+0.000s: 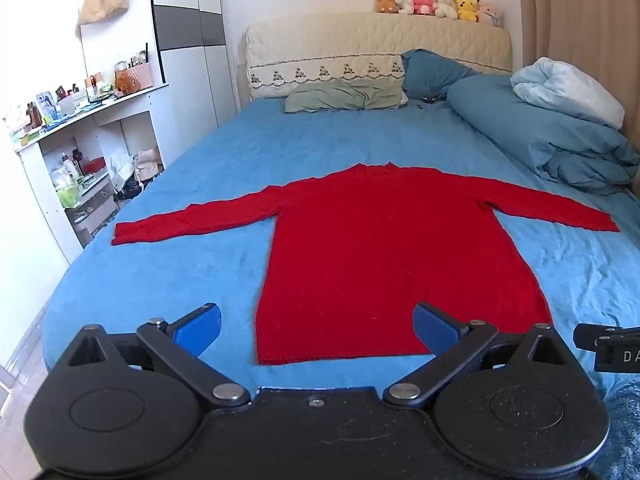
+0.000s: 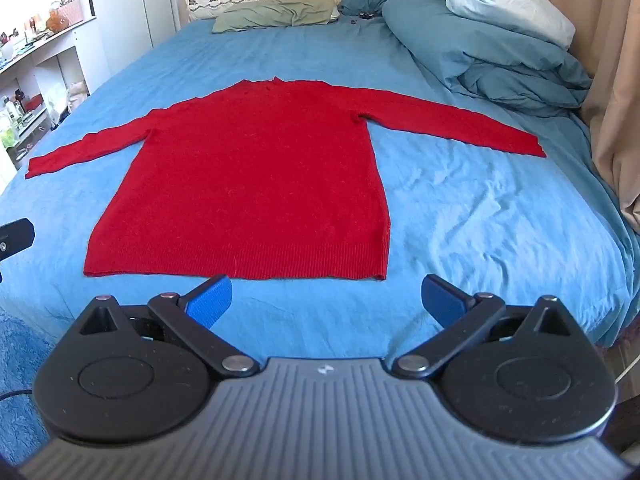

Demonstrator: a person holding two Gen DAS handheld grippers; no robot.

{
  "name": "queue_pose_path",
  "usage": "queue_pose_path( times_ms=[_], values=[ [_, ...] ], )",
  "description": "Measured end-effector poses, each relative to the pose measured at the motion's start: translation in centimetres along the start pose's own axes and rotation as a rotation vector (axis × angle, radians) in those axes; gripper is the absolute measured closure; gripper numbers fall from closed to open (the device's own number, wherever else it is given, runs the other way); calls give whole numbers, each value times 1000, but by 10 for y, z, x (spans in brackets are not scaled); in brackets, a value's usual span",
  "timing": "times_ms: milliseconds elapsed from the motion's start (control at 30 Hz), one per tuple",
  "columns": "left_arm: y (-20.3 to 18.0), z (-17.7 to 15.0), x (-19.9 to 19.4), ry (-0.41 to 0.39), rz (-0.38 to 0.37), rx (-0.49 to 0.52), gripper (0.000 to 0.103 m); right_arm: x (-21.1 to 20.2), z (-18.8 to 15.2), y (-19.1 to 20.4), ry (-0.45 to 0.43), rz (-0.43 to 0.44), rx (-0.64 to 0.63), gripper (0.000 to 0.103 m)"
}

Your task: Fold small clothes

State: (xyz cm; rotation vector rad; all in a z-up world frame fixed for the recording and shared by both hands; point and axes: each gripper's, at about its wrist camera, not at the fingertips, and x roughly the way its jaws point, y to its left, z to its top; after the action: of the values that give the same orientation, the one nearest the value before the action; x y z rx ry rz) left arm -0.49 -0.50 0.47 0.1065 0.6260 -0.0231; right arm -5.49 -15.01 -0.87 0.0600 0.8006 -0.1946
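- While both of my tongs hang short of the bed's near edge, nothing is gripped: my left gripper (image 1: 316, 330) is spread wide with bare blue pads, and my right gripper (image 2: 326, 300) is spread just as wide, pinching nothing.
- Just ahead of both tongs lies the red sweater (image 1: 380, 256), flat on the blue sheet (image 2: 480, 208), hem nearest me, neck farthest, both sleeves stretched out sideways.
- From the left tong, the hem sits between my pads and a little beyond them; from the right tong, the hem's right corner (image 2: 380, 276) is just past my pads, slightly left of centre.
- I judge folding has not begun, so the first step is a sleeve: I would carry each tong out to its own cuff, the left cuff (image 1: 120, 236) far off to my left, the right cuff (image 2: 536, 150) off to my right.
- To do it well, I should pinch only the knit, not the sheet under it, lift low, and lay each sleeve across the body without dragging the torso askew.
- Farther on lie a green pillow (image 1: 344, 98) and a heaped duvet (image 2: 492, 40), well clear of the sweater.
- Hard to tell: whether the sweater lies front or back up, and the collar's shape, foreshortened at the far end. Only a black sliver of each tong shows at the edge of the other's view.
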Motion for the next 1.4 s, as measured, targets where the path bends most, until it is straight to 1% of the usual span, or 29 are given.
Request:
queue_pose_path(
  times_ms=[1400],
  values=[
    [-6, 3, -3, -11, 9, 16, 0, -2, -2, -2, -3, 4, 5, 0]
  ],
)
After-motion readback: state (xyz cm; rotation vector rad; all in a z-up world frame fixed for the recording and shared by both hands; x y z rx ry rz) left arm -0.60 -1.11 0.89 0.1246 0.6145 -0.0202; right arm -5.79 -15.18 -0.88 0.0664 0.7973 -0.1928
